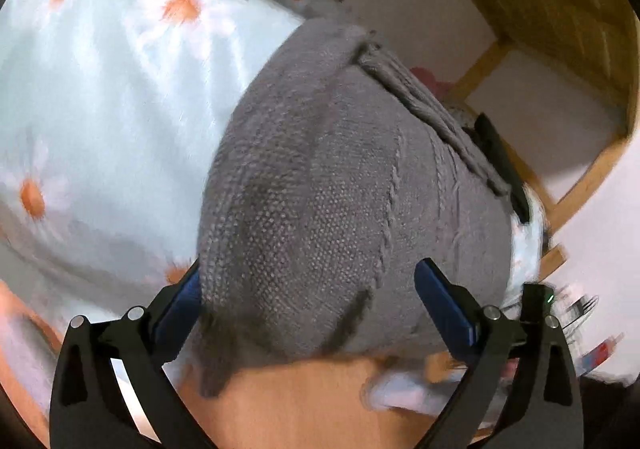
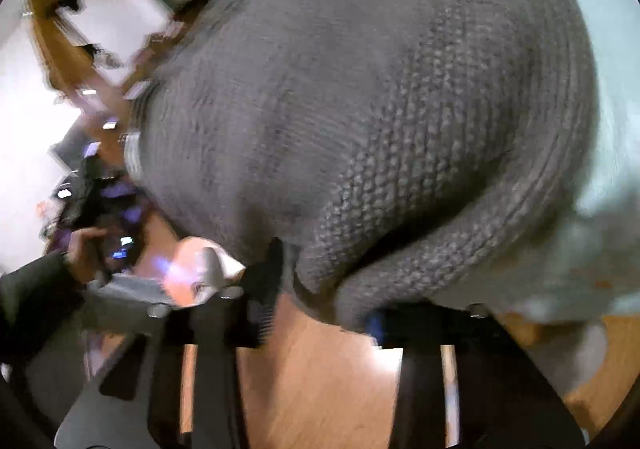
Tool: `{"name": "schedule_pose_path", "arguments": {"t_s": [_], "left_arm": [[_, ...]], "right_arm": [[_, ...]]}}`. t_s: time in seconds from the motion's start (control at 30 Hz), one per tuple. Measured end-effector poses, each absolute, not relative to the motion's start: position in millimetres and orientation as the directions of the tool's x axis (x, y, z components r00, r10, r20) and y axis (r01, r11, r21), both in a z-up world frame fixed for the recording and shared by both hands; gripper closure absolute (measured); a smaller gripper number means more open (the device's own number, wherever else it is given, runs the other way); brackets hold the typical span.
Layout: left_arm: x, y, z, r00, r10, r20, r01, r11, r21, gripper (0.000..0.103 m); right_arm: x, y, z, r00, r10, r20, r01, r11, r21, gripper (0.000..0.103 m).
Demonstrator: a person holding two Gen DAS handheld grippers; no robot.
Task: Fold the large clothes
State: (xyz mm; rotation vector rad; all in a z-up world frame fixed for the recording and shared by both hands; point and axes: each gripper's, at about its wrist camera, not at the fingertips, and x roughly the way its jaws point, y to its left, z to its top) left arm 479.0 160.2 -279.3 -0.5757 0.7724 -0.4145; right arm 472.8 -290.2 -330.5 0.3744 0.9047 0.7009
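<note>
Grey textured knit with cable ribs on the sweater, pale blue with orange-centred white daisies on the sheet beneath it.

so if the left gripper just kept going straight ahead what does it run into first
Most likely the grey knitted sweater: it fills the gap between the left gripper and its open jaws, right in front. The floral sheet lies off to the side. Depth is blurred, so exact contact is uncertain.

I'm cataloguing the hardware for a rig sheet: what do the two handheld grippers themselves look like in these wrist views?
The left gripper has matte black angular linkage arms with silver round pivot pins, and its fingers carry flat blue pads. The right gripper is motion-blurred but shows the same black frame, silver pins and a bit of blue pad. No cables or sleeves are visible.
</note>
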Motion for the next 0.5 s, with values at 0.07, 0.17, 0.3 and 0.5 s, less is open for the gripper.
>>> {"name": "schedule_pose_path", "arguments": {"t_s": [0.07,0.17,0.3,0.5], "left_arm": [[480,170,-281,0.634,-0.581,-0.51,0.12,0.726,-0.677,0.032],[476,184,-280,0.618,-0.64,-0.457,0.124,0.653,-0.747,0.089],[478,164,-257,0.572,-0.675,-0.465,0.211,0.669,-0.713,0.089],[488,138,-231,0.532,-0.749,-0.395,0.304,0.604,-0.737,0.09]], "right_arm": [[466,-291,-317,0.409,0.746,-0.526,-0.43,0.666,0.609,0.077],[464,-302,-299,0.392,0.861,-0.324,-0.466,0.49,0.736,0.08],[466,-314,-280,0.411,0.894,-0.178,-0.483,0.379,0.79,0.081],[474,-310,-245,0.443,0.891,-0.102,-0.482,0.333,0.81,0.081]]}}
